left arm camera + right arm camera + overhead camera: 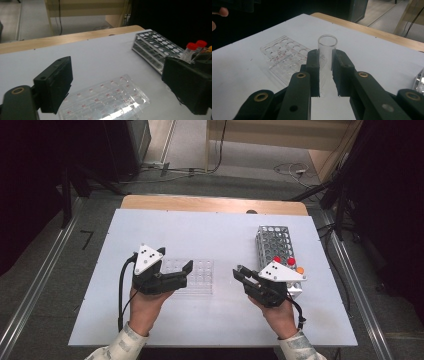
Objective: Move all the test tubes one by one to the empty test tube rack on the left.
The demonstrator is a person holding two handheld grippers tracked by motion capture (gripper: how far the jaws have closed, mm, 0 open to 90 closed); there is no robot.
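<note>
Clear glass: an open, capless tube [327, 50] stands upright between the fingers [313, 65] of the right gripper [243, 276], which are clamped on it above the white tabletop [215, 232]. The transparent well plate [196, 275] lies flat on the tabletop to its left. The left gripper [175, 270] hovers over that plate, its fingers [56, 82] wide apart with nothing between them. Behind the right hand, a metal rack [275, 242] carries red-capped tubes [191, 50] at its near end
</note>
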